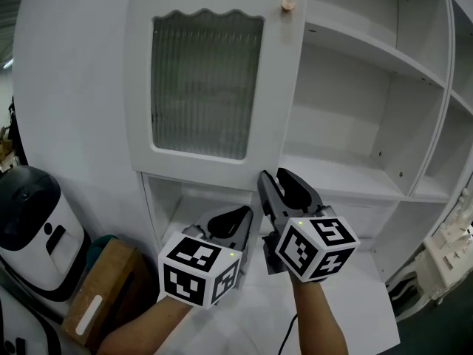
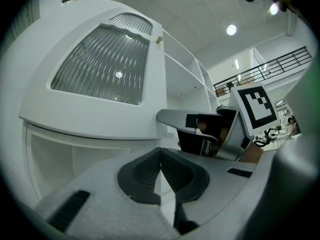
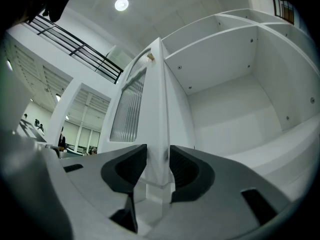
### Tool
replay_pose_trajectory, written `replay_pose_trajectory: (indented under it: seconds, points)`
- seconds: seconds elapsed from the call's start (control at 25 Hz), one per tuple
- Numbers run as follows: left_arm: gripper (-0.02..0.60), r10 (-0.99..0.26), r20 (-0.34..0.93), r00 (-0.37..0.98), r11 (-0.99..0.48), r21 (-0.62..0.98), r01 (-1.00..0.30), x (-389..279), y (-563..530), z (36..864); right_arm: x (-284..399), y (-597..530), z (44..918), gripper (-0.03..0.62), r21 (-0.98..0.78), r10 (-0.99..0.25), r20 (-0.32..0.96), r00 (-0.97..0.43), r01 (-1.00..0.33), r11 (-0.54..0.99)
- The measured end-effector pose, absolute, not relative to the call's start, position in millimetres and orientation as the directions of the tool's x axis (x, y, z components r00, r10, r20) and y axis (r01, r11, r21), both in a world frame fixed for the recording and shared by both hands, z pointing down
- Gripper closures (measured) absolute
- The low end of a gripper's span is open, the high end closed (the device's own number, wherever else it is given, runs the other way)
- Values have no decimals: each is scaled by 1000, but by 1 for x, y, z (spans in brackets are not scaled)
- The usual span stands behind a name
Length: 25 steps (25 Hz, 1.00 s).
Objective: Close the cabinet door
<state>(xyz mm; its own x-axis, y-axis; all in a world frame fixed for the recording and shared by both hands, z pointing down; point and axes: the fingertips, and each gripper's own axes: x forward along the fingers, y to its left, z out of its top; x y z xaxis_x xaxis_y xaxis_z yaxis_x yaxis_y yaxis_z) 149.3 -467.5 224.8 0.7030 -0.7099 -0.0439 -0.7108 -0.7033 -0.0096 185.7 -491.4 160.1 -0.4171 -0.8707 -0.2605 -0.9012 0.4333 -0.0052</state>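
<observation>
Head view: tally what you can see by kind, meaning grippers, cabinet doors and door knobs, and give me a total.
Grippers: 2, the left gripper and the right gripper
Cabinet door: 1
Door knob: 1
Total: 4

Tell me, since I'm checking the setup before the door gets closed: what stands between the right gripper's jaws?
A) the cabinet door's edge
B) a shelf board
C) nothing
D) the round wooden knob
A: in the right gripper view the cabinet door's edge runs up between the jaws of the right gripper.
</observation>
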Motion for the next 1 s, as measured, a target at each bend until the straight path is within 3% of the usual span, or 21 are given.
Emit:
replay_pose_trajectory:
  seconds: [1.0]
  points:
    - [571, -735, -34, 678, -678, 18, -735, 133, -473, 228, 189, -495, 163, 457, 32, -899, -218, -379, -924, 382]
